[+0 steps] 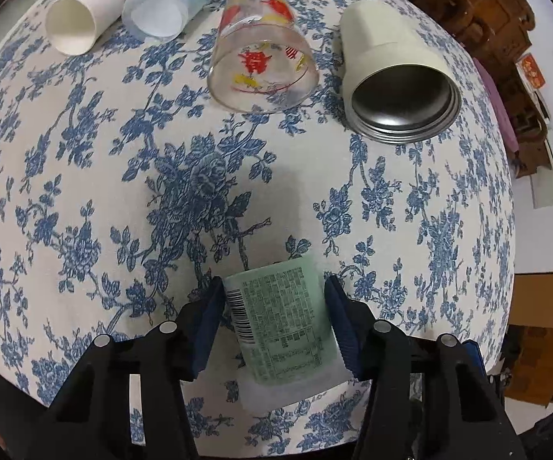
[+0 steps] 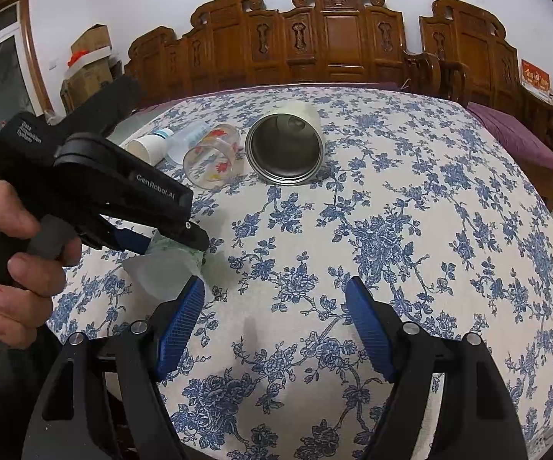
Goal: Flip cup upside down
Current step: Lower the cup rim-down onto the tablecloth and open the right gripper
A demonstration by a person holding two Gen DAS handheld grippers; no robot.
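A translucent plastic cup with a green printed label (image 1: 282, 322) sits between my left gripper's (image 1: 274, 306) blue pads, which press its sides. Its narrow base points away from the camera and its frosted wide end is toward me, close over the tablecloth. In the right wrist view the same cup (image 2: 165, 258) shows under the left gripper's black body (image 2: 123, 191), held in a person's hand. My right gripper (image 2: 274, 306) is open and empty, low over the tablecloth to the right of the cup.
Four other cups lie on their sides at the far part of the floral tablecloth (image 1: 84, 191): a white paper cup (image 1: 81, 19), a clear plastic cup (image 1: 165, 7), a glass with red fish print (image 1: 261, 53), and a cream steel-lined tumbler (image 1: 395, 80). Carved wooden furniture (image 2: 333, 38) stands behind the table.
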